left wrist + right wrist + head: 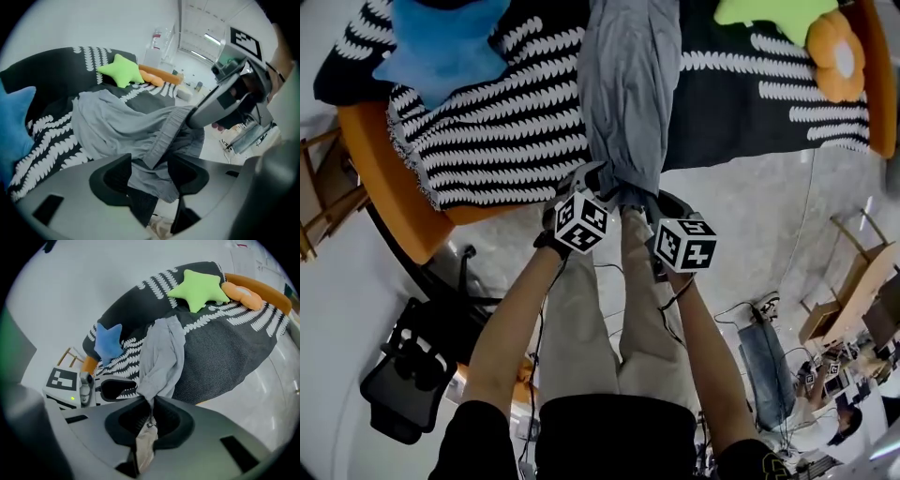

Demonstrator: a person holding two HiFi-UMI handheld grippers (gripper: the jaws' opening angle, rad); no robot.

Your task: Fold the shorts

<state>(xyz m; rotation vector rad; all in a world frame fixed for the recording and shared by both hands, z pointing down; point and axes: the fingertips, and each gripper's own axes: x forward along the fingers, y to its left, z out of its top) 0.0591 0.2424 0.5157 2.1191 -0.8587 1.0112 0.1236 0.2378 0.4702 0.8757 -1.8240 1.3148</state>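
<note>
The grey shorts [628,84] lie lengthwise on a black-and-white patterned blanket [487,122], with their near end hanging over its edge. My left gripper [589,176] is at that near end. Its jaws stand apart with the waistband [164,136] lying loose between them in the left gripper view [150,171]. My right gripper [654,199] is just right of it, shut on a bunched corner of the shorts [161,357]. The pinch shows where the jaws meet in the right gripper view [151,403].
A blue star cushion [441,37] lies at the back left. A green star cushion [769,11] and an orange flower cushion [839,56] lie at the back right. The orange sofa edge [389,187] curves below the blanket. A black office chair [412,366] stands on the floor at the left.
</note>
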